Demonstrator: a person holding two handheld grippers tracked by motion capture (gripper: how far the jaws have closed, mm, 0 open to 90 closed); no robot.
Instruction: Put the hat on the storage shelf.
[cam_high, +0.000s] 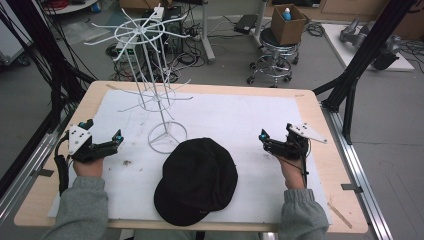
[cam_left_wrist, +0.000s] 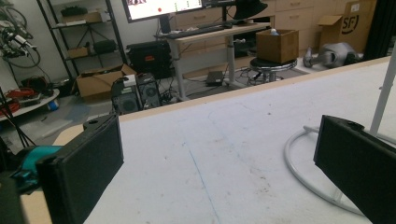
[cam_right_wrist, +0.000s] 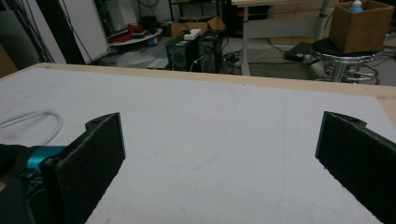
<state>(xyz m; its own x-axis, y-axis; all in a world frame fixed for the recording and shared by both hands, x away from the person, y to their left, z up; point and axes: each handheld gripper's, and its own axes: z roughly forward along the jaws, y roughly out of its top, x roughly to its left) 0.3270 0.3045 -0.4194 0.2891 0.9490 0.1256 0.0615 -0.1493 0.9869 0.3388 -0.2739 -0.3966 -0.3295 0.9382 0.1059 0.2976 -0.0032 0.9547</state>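
The black cap lies on the tabletop between both spread, empty claws, left claw and right claw about equally near (brim toward the person), with the wire rack just behind.

Black cap matt cloth; rack white-coated wire; table wood-edged.
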